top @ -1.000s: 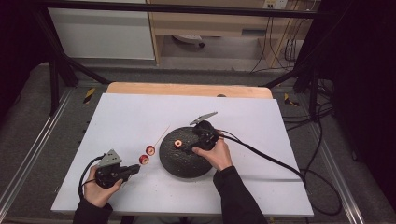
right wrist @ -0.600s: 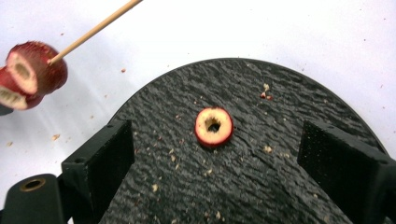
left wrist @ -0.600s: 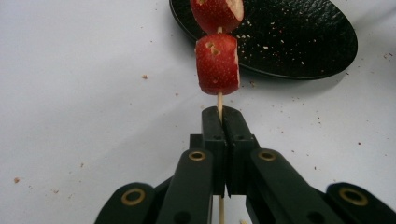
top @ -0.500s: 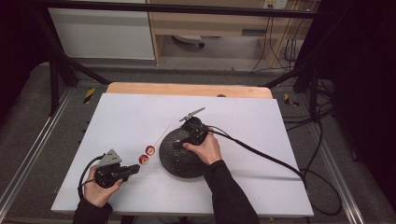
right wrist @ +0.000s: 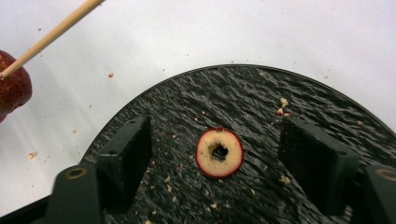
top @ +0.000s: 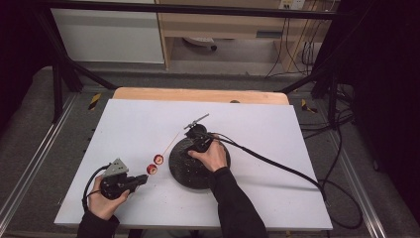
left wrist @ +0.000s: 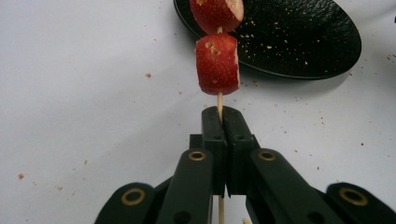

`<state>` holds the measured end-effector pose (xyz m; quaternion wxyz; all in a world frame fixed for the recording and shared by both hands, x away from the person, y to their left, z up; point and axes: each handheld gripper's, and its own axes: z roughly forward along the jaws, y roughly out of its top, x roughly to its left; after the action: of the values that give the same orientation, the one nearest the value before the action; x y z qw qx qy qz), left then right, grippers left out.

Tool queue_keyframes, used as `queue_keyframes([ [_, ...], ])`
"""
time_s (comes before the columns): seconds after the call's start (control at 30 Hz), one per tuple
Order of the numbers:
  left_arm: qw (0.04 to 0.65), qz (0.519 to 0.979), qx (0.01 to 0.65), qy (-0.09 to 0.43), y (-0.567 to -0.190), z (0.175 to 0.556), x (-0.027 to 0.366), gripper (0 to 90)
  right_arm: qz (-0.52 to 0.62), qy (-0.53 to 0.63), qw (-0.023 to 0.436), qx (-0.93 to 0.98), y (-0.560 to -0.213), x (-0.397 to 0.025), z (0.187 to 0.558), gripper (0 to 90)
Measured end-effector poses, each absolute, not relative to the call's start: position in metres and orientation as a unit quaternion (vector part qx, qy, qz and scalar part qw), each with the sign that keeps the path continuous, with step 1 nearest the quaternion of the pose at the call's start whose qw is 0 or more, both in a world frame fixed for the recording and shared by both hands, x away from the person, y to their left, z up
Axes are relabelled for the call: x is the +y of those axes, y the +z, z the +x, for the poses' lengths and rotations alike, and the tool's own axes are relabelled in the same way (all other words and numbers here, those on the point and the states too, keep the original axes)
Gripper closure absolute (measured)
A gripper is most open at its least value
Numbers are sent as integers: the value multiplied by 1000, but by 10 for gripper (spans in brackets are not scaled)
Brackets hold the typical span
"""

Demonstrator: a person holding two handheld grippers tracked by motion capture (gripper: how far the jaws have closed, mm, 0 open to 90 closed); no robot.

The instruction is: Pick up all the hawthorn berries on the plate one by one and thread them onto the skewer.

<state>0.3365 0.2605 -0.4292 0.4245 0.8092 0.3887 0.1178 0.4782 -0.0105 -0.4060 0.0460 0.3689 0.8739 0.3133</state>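
Centrally, right hand-held gripper (right wrist: 219,168) gapes around fruit slice (right wrist: 219,152); left (left wrist: 223,135) apparently clamps skewer (left wrist: 220,103).

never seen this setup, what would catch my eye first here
The red fruit pieces threaded on a thin wooden skewer, clamped in the left gripper beside the black plate. Then the lone cored fruit slice lying on that plate, between the open right gripper jaws.

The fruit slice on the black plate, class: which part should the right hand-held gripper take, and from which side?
Grip the fruit slice across its red rim, coming straight down from above. It lies flat on the black plate, so only its edge offers opposing faces. The right hand-held gripper already has a jaw on either side of it, open.
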Motion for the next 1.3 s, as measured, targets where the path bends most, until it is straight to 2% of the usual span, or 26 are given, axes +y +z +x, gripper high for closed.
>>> queue_keyframes([
  [0.3,424,810,388,118,-429,337,261,886,378,300,38,875,-413,-9,482,456],
  [0.57,424,809,389,116,-429,337,260,886,384,285,25,878,-415,-9,484,571],
  [0.73,425,809,389,116,-429,337,260,886,389,276,17,879,-417,-9,485,614],
  [1.3,426,809,387,117,-428,336,260,886,400,285,12,871,-405,-14,481,627],
])
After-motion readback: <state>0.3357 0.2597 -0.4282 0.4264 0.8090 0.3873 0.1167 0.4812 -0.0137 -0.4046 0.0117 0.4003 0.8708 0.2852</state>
